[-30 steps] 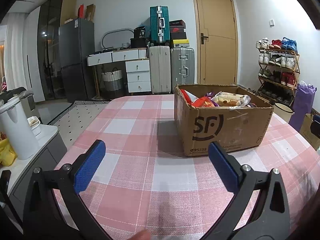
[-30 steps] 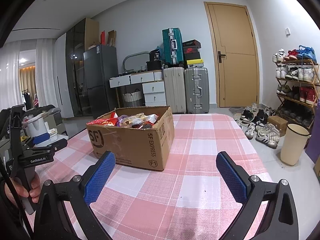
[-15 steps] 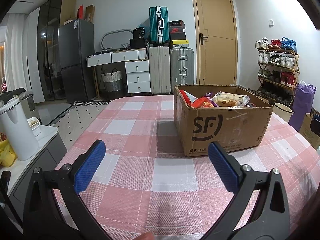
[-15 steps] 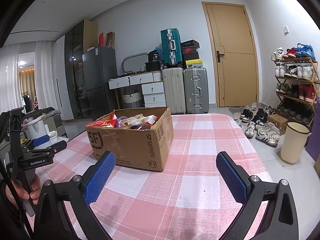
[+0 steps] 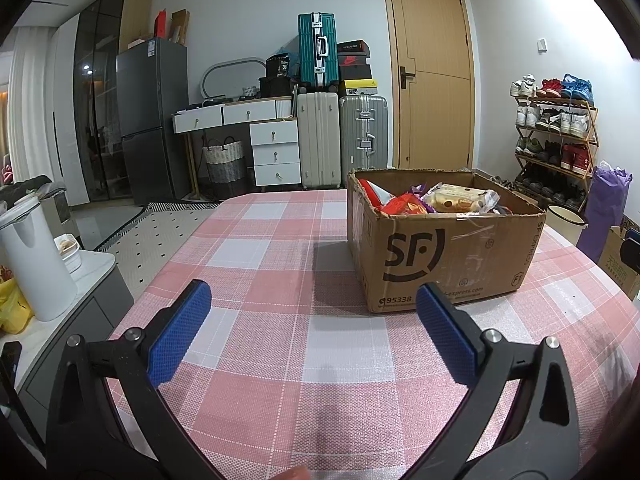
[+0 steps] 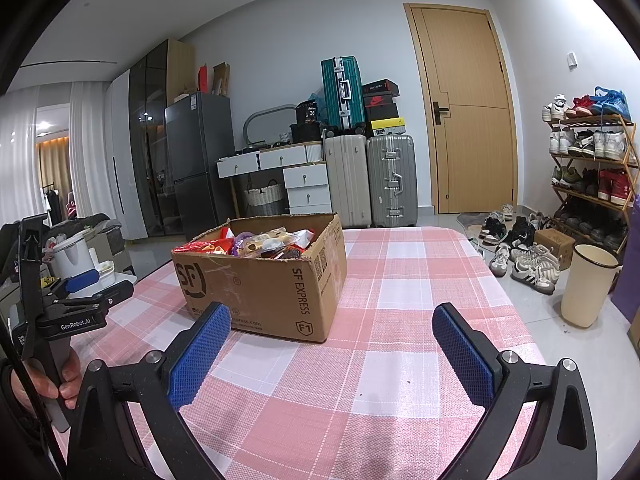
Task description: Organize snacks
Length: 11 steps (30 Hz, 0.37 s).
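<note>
A cardboard box (image 5: pixel 448 256) sits on the worktop (image 5: pixel 304 344), with snack packets (image 5: pixel 436 200) inside. Behind the worktop, suitcases (image 5: pixel 344 136) stand against the wall, a door (image 5: pixel 434 80) to their right, drawers (image 5: pixel 274 144) to their left.

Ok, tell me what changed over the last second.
Little changed. The right gripper rose slightly, so the cardboard box sits a bit lower in its view. Nothing was grasped or released. The left gripper stayed put, both grippers remain open and empty, and the snacks are still in the box.
</note>
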Tool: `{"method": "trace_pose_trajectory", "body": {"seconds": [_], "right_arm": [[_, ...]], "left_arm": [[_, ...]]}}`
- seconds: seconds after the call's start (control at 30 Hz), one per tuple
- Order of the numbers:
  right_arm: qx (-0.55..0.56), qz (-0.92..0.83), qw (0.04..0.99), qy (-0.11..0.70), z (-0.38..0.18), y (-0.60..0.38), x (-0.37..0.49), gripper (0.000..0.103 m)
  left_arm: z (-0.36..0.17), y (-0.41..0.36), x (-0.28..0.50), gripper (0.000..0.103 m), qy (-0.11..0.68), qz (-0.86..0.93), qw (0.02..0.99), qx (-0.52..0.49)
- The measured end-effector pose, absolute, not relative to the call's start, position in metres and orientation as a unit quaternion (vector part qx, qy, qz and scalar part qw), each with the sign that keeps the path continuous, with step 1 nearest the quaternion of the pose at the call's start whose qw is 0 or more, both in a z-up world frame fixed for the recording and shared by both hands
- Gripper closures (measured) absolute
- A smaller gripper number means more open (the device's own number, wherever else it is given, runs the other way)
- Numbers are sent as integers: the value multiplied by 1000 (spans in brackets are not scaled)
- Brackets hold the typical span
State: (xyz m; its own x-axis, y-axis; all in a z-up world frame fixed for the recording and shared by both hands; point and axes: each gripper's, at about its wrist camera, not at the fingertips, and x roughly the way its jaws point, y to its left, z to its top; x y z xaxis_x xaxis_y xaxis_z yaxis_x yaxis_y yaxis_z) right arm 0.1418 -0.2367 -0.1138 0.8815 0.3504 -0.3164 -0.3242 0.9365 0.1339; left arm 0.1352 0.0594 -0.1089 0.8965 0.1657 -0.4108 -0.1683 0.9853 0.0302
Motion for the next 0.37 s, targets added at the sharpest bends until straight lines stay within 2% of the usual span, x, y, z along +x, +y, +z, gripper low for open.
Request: {"method": "trace_pose_trajectory", "body": {"seconds": [0.37], "right_arm": [[38,174,969,170,-114,-237,142,0]], "left_arm": [[-109,57,134,1,204,83,976,-1]]}}
